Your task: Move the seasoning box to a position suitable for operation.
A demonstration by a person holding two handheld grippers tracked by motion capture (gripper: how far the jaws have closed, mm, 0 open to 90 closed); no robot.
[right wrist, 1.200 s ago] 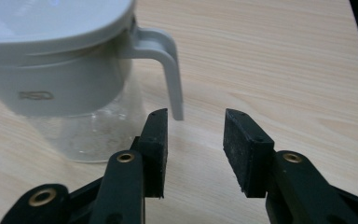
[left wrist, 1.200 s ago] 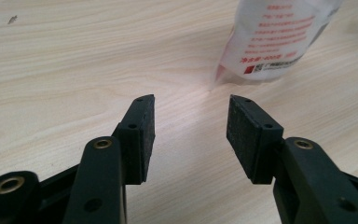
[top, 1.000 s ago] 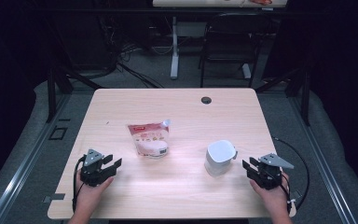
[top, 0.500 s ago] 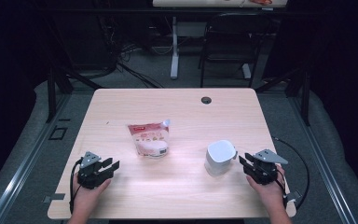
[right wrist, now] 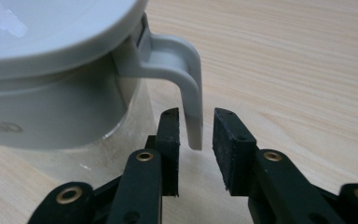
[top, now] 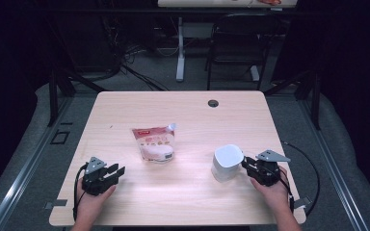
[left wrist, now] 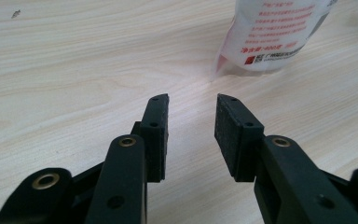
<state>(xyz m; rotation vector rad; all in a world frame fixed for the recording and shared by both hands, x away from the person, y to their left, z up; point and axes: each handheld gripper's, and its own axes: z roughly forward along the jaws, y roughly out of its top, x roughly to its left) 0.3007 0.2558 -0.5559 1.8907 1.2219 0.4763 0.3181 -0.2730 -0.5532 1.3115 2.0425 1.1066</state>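
The white lidded jug (top: 227,162) stands on the surface's right side, its handle (right wrist: 186,88) hanging straight down between the right tool's (right wrist: 196,130) released jaws, not yet clamped. The left tool (left wrist: 192,119), also released, idles short of the pouch (top: 154,143).

**Room and surroundings**

Pale wood counter (top: 183,110), round cable hole (top: 213,103) at 12 o'clock edge. Grey carpet floor (top: 154,79). Dark chair (top: 233,45) at 1 o'clock; white desk leg (top: 180,50) at 12. Cables (top: 125,53) at 11 o'clock. Surroundings dim.
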